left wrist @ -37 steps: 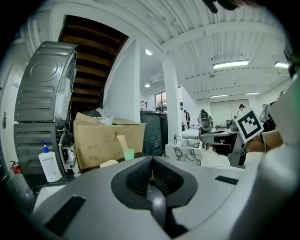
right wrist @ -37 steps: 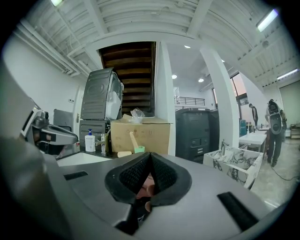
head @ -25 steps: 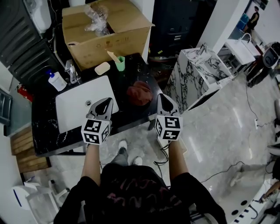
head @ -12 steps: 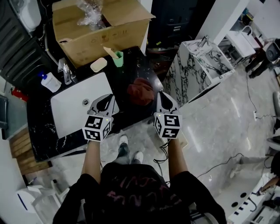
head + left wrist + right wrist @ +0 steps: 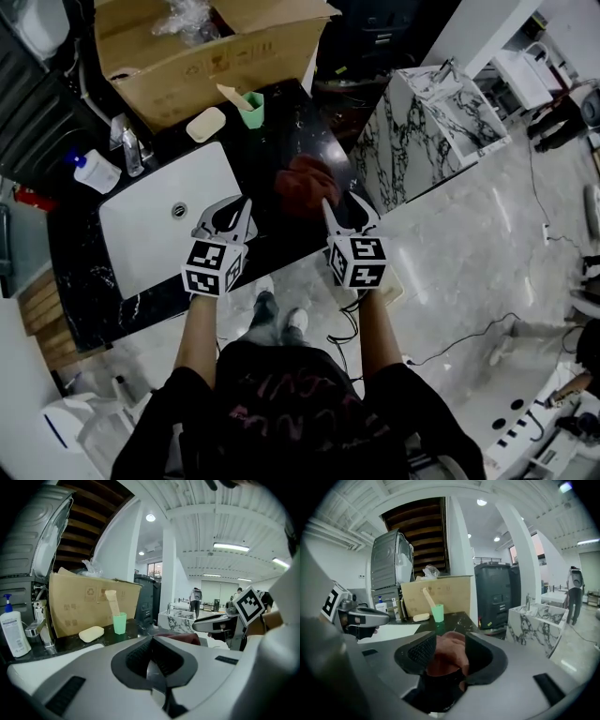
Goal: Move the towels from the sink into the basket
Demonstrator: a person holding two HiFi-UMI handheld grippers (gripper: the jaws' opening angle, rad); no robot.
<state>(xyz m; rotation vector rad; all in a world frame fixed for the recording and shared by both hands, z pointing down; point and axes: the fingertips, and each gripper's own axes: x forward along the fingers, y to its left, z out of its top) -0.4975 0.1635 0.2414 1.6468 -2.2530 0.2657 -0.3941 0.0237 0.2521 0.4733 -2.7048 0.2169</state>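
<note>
While the dark red towel (image 5: 302, 183) lies on the black counter (image 5: 281, 122) beside the sink (image 5: 150, 234), the right gripper (image 5: 341, 204), its jaws just opened, frames it without pressing. The left gripper (image 5: 236, 211) is closed and empty. Best to straddle the towel's bunched middle before squeezing.

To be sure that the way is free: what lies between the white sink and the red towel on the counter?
Only bare black counter. The head view shows nothing standing between the sink and the towel.
</note>
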